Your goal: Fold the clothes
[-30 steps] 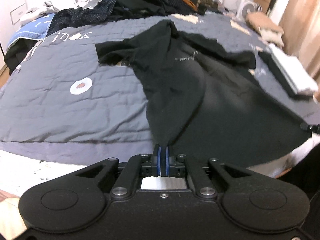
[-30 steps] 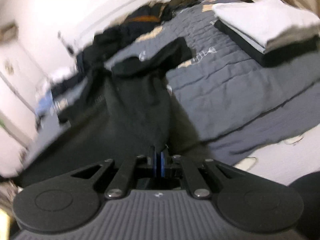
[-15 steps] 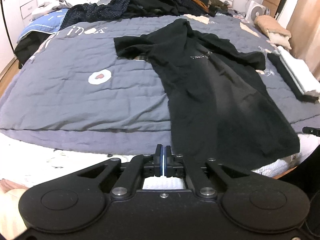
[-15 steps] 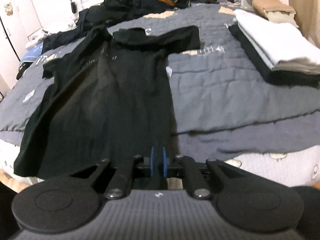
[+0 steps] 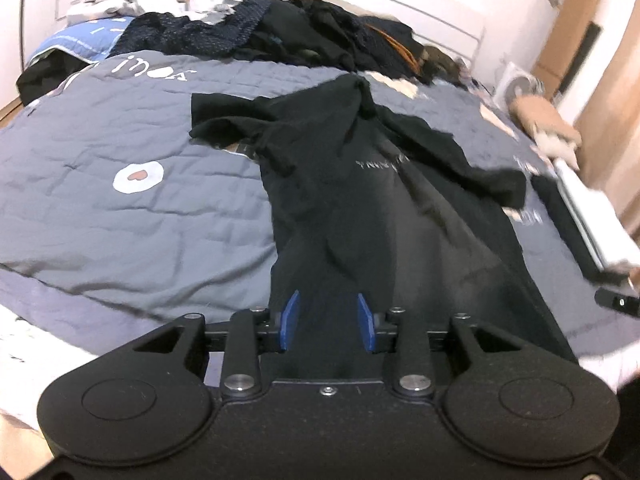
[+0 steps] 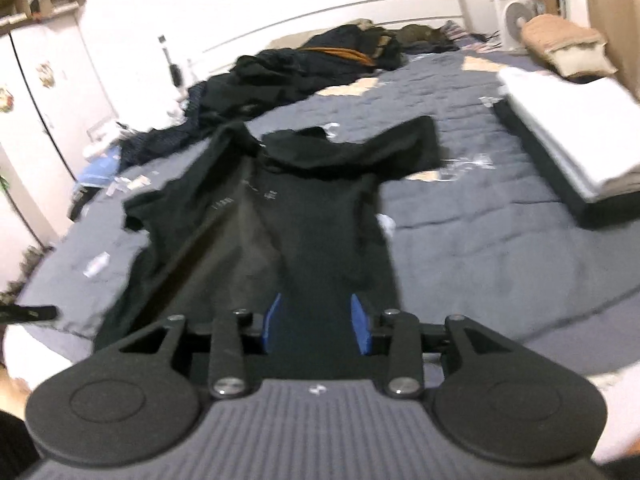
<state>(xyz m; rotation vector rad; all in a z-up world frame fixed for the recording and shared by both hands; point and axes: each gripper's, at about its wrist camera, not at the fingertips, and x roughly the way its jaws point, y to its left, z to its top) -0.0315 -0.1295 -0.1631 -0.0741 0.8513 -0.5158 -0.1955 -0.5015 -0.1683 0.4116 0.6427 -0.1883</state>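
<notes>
A black T-shirt (image 5: 384, 216) lies spread on the grey quilt, collar toward the headboard and hem at the near bed edge; the same T-shirt (image 6: 296, 216) fills the middle of the right wrist view. My left gripper (image 5: 327, 318) hovers over the hem's left part, its jaws opening, blue pads apart, with cloth lying below and between them but not pinched. My right gripper (image 6: 316, 326) is over the hem's right part, jaws also opening, pads clear of the fabric. The other gripper's tip (image 5: 618, 300) shows at the right edge.
The grey quilt (image 5: 120, 216) covers the bed. A heap of dark clothes (image 5: 304, 40) lies by the headboard. A folded white and black stack (image 6: 576, 136) sits at the right side, with a beige bundle (image 6: 560, 40) and a fan (image 6: 516, 14) behind it.
Both grippers were shut on the shirt's hem a second ago; they have let it go and now stand open. The shirt has dropped from lifted and stretched to lying flat on the quilt.
</notes>
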